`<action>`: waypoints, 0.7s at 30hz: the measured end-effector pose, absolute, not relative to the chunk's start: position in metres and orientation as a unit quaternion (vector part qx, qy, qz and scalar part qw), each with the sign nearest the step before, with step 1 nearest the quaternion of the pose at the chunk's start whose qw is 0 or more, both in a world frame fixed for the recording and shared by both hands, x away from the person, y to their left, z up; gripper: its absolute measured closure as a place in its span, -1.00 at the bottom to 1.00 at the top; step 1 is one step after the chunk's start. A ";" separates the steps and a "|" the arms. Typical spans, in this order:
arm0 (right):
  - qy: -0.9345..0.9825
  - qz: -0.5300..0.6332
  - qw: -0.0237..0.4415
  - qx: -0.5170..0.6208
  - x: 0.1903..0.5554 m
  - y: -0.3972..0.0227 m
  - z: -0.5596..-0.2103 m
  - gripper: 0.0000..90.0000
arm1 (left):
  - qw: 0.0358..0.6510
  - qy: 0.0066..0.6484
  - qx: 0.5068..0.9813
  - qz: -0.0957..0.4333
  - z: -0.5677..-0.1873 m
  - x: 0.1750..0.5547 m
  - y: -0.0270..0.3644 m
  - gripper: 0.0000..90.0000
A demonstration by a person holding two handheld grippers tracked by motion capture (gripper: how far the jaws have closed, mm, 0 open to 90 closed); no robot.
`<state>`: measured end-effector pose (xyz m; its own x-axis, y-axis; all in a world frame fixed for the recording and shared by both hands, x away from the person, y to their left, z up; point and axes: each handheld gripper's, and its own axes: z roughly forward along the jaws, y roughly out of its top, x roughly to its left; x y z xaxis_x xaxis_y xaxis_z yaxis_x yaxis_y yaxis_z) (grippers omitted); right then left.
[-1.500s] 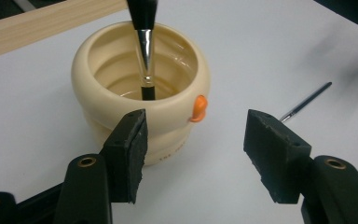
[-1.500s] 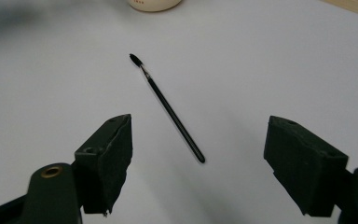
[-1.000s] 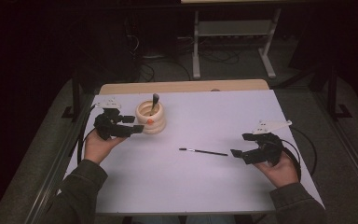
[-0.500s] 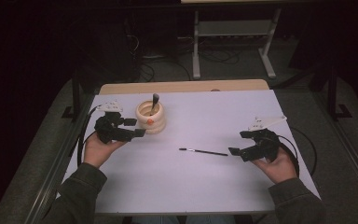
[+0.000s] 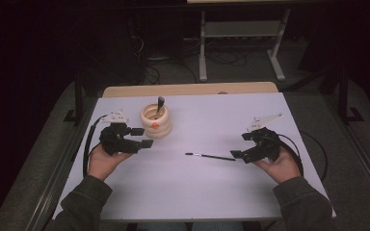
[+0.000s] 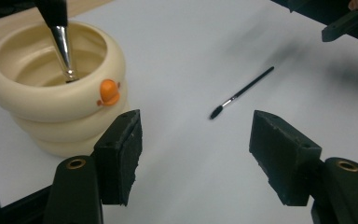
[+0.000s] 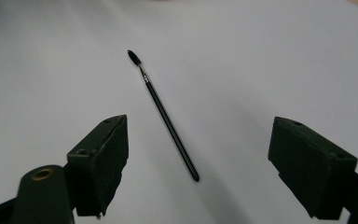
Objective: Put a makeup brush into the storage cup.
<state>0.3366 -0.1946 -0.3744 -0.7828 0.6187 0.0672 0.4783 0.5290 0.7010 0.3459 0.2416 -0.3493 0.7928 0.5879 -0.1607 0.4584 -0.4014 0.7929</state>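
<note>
White table [image 5: 197,192]: right gripper [image 5: 246,147] (agape) crept brushward [image 5: 210,156].

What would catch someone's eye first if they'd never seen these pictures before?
Probably the cream ringed cup with an orange duck-bill mark, standing toward the back left of the white table, with a brush standing in it. Next, the thin black makeup brush lying flat mid-table, its handle end toward the open right hand-held gripper. The left hand-held gripper sits open just beside the cup.

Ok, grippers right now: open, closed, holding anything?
Left gripper: open, empty, beside the cup.
Right gripper: open, empty, brush lying between its jaws.
</note>
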 end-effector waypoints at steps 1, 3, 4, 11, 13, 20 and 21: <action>0.871 0.365 0.091 0.315 0.338 -0.193 -0.375 -0.57 | 0.449 0.314 0.834 0.070 -0.350 0.345 0.240 -0.26; 0.873 0.364 0.090 0.312 0.340 -0.191 -0.376 -0.57 | 0.451 0.310 0.834 0.071 -0.352 0.343 0.239 -0.26; 0.875 0.361 0.087 0.311 0.342 -0.189 -0.377 -0.53 | 0.453 0.311 0.833 0.070 -0.352 0.342 0.238 -0.26; 0.890 0.339 0.061 0.298 0.352 -0.179 -0.388 -0.28 | 0.453 0.298 0.838 0.066 -0.356 0.335 0.231 -0.26; 0.892 0.336 0.059 0.295 0.353 -0.178 -0.389 -0.26 | 0.452 0.300 0.838 0.064 -0.357 0.334 0.230 -0.26; 0.906 0.314 0.050 0.278 0.357 -0.170 -0.399 0.01 | 0.454 0.294 0.839 0.062 -0.359 0.333 0.228 -0.26; 0.908 0.311 0.046 0.278 0.358 -0.170 -0.400 0.04 | 0.456 0.295 0.838 0.060 -0.359 0.333 0.228 -0.26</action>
